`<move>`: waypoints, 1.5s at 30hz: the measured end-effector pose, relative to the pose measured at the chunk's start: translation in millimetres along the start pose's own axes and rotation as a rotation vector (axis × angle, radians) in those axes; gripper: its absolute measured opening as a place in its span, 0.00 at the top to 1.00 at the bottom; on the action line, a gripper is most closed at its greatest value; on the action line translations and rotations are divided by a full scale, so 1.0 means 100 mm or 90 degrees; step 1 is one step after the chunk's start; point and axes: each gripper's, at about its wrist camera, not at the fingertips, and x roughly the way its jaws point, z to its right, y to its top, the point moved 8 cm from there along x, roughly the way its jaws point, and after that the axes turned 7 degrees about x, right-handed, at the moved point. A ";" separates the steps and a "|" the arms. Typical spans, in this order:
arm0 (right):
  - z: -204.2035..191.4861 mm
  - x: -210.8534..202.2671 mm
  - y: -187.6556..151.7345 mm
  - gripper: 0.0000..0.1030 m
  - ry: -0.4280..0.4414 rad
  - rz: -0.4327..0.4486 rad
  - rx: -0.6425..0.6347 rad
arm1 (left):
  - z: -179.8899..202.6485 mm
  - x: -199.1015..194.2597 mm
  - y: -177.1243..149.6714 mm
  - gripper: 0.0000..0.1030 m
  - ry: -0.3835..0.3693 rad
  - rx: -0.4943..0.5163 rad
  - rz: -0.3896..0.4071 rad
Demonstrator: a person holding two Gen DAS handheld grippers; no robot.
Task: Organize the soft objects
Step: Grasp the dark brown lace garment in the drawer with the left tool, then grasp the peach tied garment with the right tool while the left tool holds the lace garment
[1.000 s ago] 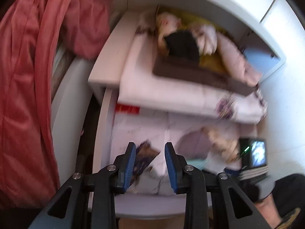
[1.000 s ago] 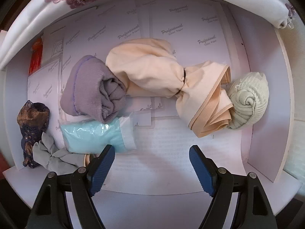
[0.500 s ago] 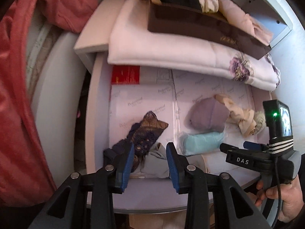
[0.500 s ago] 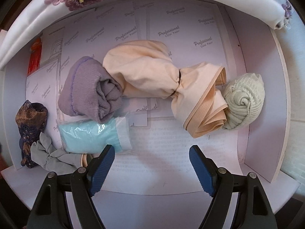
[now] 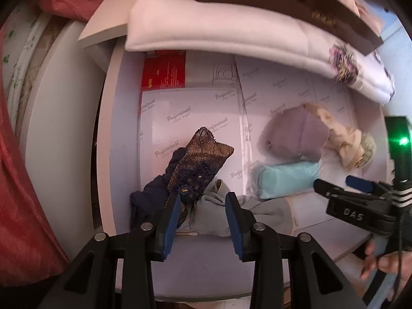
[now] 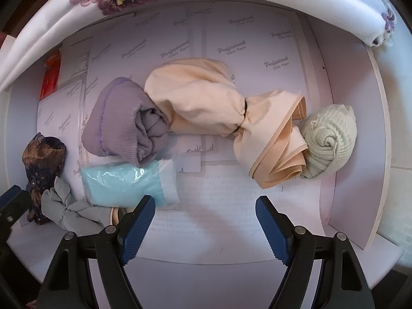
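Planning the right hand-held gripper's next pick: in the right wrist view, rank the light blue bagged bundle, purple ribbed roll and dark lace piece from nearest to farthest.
1. Light blue bagged bundle, by the left finger.
2. Purple ribbed roll, behind the bundle.
3. Dark lace piece, far left edge.

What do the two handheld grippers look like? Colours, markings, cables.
Both match: the left gripper and right gripper have matte black angular frames with silver rivets at the pivots and ribbed blue pads on the fingers. Seen from the left wrist camera, the right gripper carries white "DAS" lettering, white stripes, a lit green LED and a thin black cable. A bare hand grips its handle.
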 end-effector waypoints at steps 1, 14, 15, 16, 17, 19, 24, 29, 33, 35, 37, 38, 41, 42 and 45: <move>0.00 0.00 0.00 0.21 0.000 0.000 -0.001 | 0.00 0.03 0.00 0.64 0.005 0.005 -0.003; -0.01 -0.25 0.03 0.21 0.042 0.036 0.006 | -0.13 0.39 0.14 0.63 0.056 0.013 -0.032; 0.00 -0.31 0.04 0.21 0.046 0.045 0.008 | -0.14 0.41 0.16 0.62 0.064 0.016 -0.030; 0.02 -0.36 0.05 0.21 0.050 0.053 0.009 | -0.15 0.42 0.17 0.62 0.067 0.019 -0.027; 0.05 -0.46 0.08 0.21 0.055 0.068 0.018 | -0.15 0.44 0.18 0.62 0.070 0.020 -0.026; 0.14 -0.58 0.14 0.21 0.062 0.091 0.039 | -0.14 0.46 0.17 0.62 0.070 0.019 -0.024; 0.55 -0.84 0.33 0.21 0.077 0.141 0.151 | -0.13 0.46 0.15 0.62 0.072 0.018 -0.022; 0.77 -0.90 0.43 0.23 0.068 0.152 0.198 | -0.15 0.46 0.11 0.60 0.063 -0.001 -0.024; 0.86 -0.78 0.47 0.25 0.053 0.128 0.215 | -0.19 0.47 0.09 0.60 0.062 -0.005 -0.025; 0.88 -0.71 0.48 0.27 0.041 0.117 0.212 | -0.20 0.47 0.08 0.60 0.063 -0.002 -0.025; 0.88 -0.68 0.49 0.28 0.030 0.115 0.207 | -0.20 0.48 0.07 0.59 0.065 0.001 -0.025; 0.88 -0.65 0.52 0.28 0.022 0.111 0.201 | -0.20 0.48 0.07 0.59 0.066 0.002 -0.025; 0.83 -0.52 0.55 0.28 -0.003 0.098 0.178 | -0.20 0.49 0.06 0.59 0.069 0.004 -0.025; 0.83 -0.51 0.57 0.28 -0.013 0.103 0.171 | -0.19 0.49 0.07 0.59 0.071 0.006 -0.026; 0.79 -0.54 0.62 0.28 -0.002 0.115 0.170 | -0.16 0.51 0.05 0.58 0.077 0.010 -0.028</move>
